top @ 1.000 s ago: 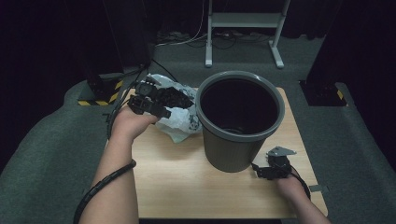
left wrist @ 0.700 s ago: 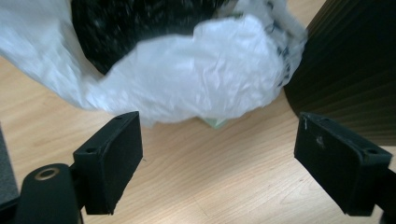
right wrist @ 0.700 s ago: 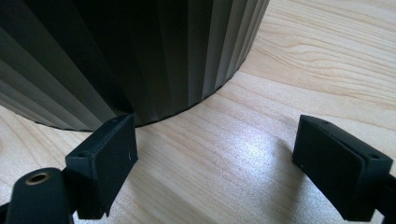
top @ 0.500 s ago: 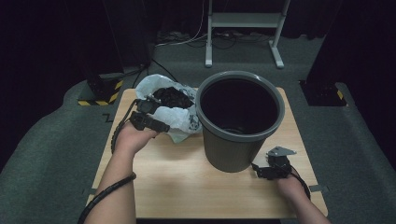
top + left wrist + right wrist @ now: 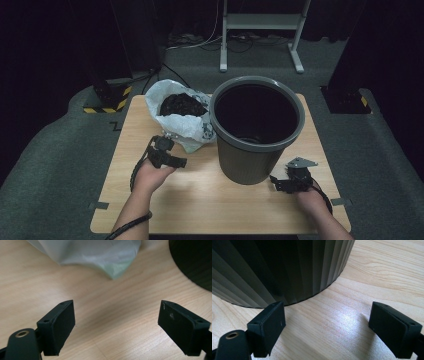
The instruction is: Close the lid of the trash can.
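A white plastic bag (image 5: 182, 122) of dark waste sits at ten o'clock of the empty grey bin (image 5: 256, 127) on the tabletop (image 5: 210, 205), not yet tipped in. The left claw (image 5: 167, 155), wide apart and holding nothing, hangs low just before the bag; the right claw (image 5: 287, 182) rests spread and empty at the bin's five o'clock.

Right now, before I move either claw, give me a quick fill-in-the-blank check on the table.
1. The white plastic bag lies to the ____ of the grey bin in the high view.
2. The left claw has its jaws ____, nothing between them.
3. The right claw rests near the bin's ____.
4. The bag holds something ____ in colour.

Missing: left; open; base; black
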Demonstrator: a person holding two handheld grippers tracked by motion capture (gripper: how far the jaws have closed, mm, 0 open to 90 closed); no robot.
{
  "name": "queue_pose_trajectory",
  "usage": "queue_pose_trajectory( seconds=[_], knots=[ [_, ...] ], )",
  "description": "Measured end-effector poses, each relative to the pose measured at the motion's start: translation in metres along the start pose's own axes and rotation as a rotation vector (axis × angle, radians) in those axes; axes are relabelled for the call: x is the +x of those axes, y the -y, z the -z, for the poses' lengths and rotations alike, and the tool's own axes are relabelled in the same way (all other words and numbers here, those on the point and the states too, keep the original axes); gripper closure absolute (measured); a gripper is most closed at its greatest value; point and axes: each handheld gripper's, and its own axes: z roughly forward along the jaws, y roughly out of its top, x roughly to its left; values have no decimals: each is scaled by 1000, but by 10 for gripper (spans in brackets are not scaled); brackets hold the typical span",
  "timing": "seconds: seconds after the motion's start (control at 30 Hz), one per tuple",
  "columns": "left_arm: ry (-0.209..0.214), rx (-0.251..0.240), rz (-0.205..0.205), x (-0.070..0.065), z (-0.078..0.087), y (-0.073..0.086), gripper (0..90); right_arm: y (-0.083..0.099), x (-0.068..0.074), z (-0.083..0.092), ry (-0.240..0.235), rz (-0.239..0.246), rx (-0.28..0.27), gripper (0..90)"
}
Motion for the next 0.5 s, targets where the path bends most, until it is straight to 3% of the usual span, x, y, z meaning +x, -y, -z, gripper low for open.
queue_pose_trajectory(
  seconds=[0.17, 0.33, 0.4, 0.5],
  knots=[
    [-4, -13, 29, -4, -19, 20, 143, 0, 0, 0, 0, 0, 0, 135],
    [-49, 1, 47, -4, -44, 37, 141, 0, 0, 0, 1, 1, 0, 131],
    [-56, -22, 55, -6, -52, 44, 140, 0, 0, 0, 2, 0, 0, 131],
    [-67, -116, 67, -12, -57, 51, 71, -1, -1, -1, 4, 1, 1, 124]
  ],
)
